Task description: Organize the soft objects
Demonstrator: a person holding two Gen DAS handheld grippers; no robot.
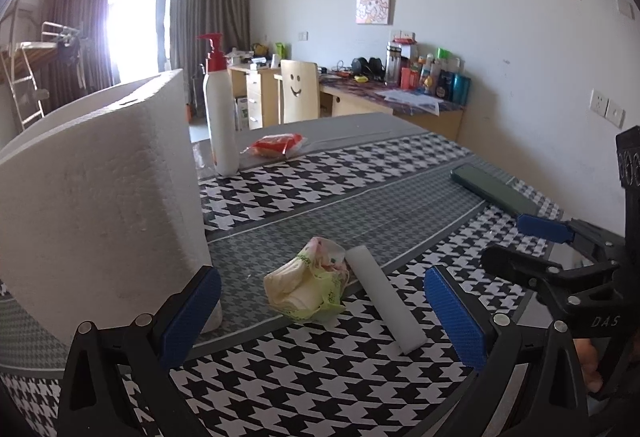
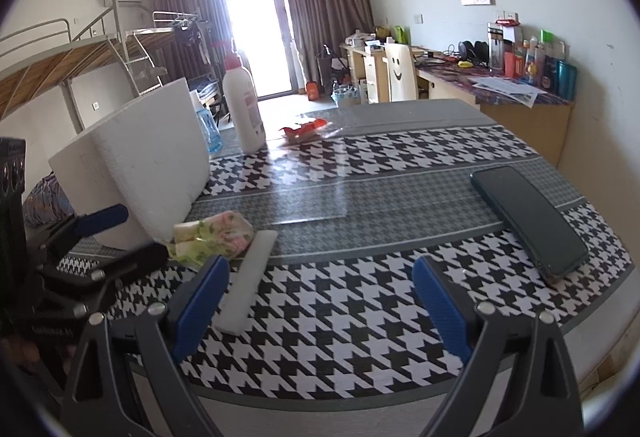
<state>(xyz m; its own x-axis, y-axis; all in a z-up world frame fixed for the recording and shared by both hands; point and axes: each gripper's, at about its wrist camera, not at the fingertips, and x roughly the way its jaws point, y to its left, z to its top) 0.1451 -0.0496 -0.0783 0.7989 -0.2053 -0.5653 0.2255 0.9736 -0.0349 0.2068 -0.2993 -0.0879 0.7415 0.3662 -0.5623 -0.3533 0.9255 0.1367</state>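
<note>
Both tools released – left tool (image 1: 320,321) w/ tissue pack (image 1: 310,287) & foam strip (image 1: 386,303) just ahead btwn pads – risk: grabs both, or crushes pack.

Tissue pack (image 1: 310,287) touching foam strip (image 1: 384,303), apparently beside foam box (image 1: 100,197)
</note>
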